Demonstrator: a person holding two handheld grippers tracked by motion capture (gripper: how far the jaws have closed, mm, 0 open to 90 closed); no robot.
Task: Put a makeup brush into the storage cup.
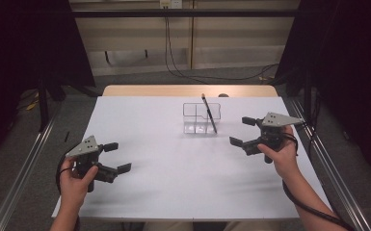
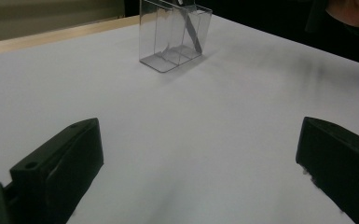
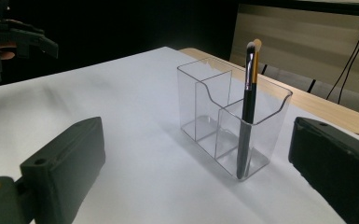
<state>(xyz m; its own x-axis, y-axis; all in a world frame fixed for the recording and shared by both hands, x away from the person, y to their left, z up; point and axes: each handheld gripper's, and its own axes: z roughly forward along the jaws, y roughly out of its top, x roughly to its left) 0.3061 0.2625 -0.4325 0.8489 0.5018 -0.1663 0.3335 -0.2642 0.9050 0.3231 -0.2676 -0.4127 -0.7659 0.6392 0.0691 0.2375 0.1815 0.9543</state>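
In the right gripper view, two black jaws rise from the bottom edge, spread wide with nothing between them but bare white table cover (image 3: 135, 140). Just beyond them stands a clear plastic organizer (image 3: 224, 121), a small box split into compartments, upright on the cover. A makeup brush (image 3: 248, 107) with a black handle, a gold band and a dark tip stands in the compartment at the near right corner of the box as that view shows it, leaning against the rim with its bristle end up above the wall. The other compartments hold nothing.

From the high view, the right gripper (image 1: 243, 131) is held in the person's right hand (image 1: 282, 156) near the right edge of the table, its jaws open and aimed left. The organizer (image 1: 196, 117) sits near it, to its left and a little farther from the person; the two are apart, and the brush (image 1: 209, 113) slants up out of the box's right end.

The left gripper (image 1: 117, 157) sits in the left hand (image 1: 76, 179) at the near left of the cover, well apart from the organizer. Its jaws are also spread and hold nothing. In the left gripper view the organizer (image 2: 175, 35) stands far ahead, beyond the open jaws, with the brush handle (image 2: 191, 32) visible through its clear wall.
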